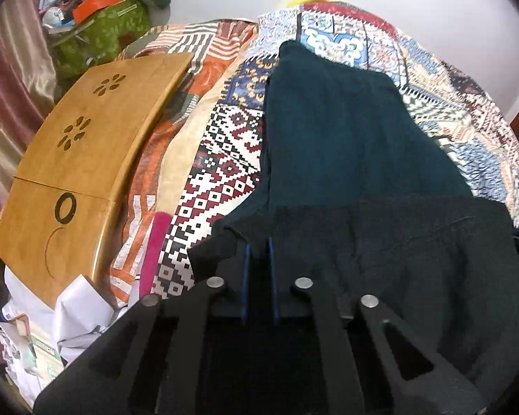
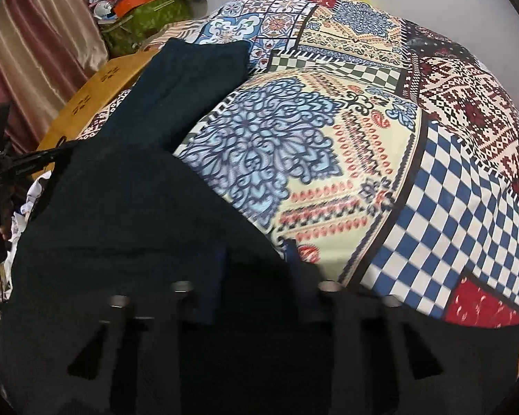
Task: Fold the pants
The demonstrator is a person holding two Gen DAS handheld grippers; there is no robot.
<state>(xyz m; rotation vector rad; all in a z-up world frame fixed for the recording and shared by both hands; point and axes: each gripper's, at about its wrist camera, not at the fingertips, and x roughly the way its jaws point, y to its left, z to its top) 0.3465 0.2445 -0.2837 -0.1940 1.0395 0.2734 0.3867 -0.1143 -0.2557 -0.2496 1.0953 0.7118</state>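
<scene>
Black linkage bars of the left gripper [image 1: 258, 242] fill the bottom of the left wrist view; four bolt heads counted on them. Its two blue-edged fingers [image 1: 246, 269] stand nearly together, pinched on a dark fold of the pants [image 1: 332, 131] at the near hem. One pair of pants counted: dark teal-black, lying lengthwise on the patchwork bedspread [image 1: 225, 145], running from the grippers away toward the far edge of the bed.

Left of the pants: one wooden lap table [image 1: 86, 145] lying flat on the bedspread, with two flower-shaped cut-outs and one ring mark. White crumpled papers [image 1: 76, 314] lie beside its near end. Farther back, a green patterned bag [image 1: 110, 31] piled with an orange box and other clutter; a pink curtain [image 1: 7, 69] at the far left.

Right wrist view: right gripper [image 2: 256, 249] low over the near edge of the pants [image 2: 128, 214], picture blurred. Its two fingers [image 2: 290, 252] stand a short way apart with dark cloth between them; whether the pads press on the cloth, cannot tell. Right finger tip sits at the border of pants and bedspread [image 2: 432, 186]. Nothing lies on top of the pants.
</scene>
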